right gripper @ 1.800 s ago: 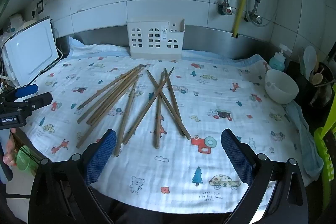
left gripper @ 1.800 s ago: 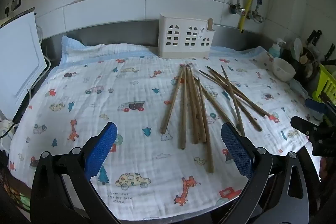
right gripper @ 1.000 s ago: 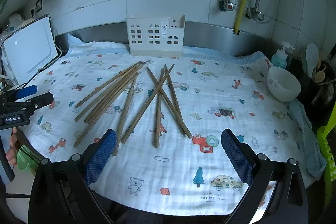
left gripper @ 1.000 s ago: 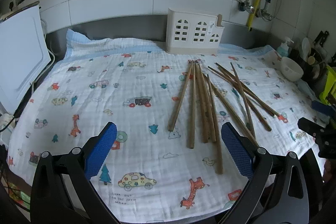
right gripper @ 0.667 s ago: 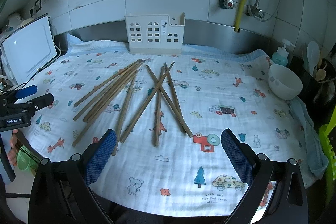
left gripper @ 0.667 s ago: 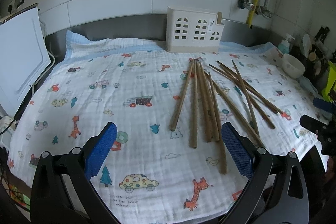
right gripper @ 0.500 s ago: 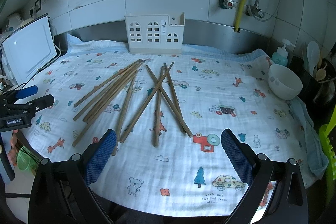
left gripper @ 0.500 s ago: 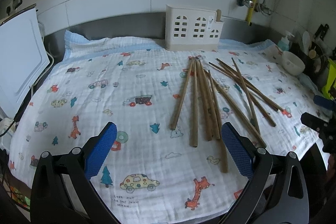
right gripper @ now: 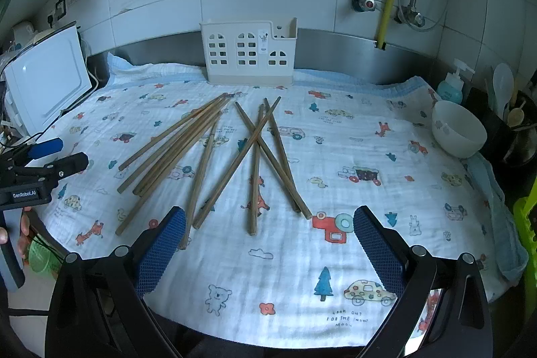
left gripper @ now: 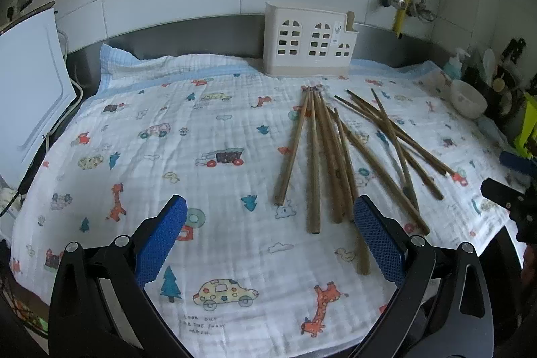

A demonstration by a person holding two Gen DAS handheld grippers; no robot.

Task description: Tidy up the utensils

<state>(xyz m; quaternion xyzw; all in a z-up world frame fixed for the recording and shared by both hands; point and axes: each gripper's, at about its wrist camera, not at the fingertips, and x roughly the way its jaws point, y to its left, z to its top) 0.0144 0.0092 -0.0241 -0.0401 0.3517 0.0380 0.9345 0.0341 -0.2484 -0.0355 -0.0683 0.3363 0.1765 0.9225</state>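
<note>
Several wooden chopsticks [left gripper: 330,153] lie scattered on a printed white cloth [left gripper: 201,156], in a left bundle and a crossed right group [right gripper: 256,156]. A white plastic utensil holder [left gripper: 308,44] stands upright at the back against the wall, also in the right wrist view [right gripper: 250,52]. My left gripper [left gripper: 270,234] is open and empty over the cloth's front edge, left of the chopsticks' near ends. My right gripper [right gripper: 268,240] is open and empty, just in front of the chopsticks' near ends.
A white bowl [right gripper: 458,128] sits at the cloth's right edge, with a soap bottle [right gripper: 451,86] and a dark utensil pot [right gripper: 517,130] behind it. A white board [right gripper: 47,79] leans at the left. A green basket [right gripper: 527,223] is at far right.
Both views have shifted only slightly; the left gripper has drifted a little closer to the chopsticks. Both grippers stay open and empty. The chopsticks have not moved.
</note>
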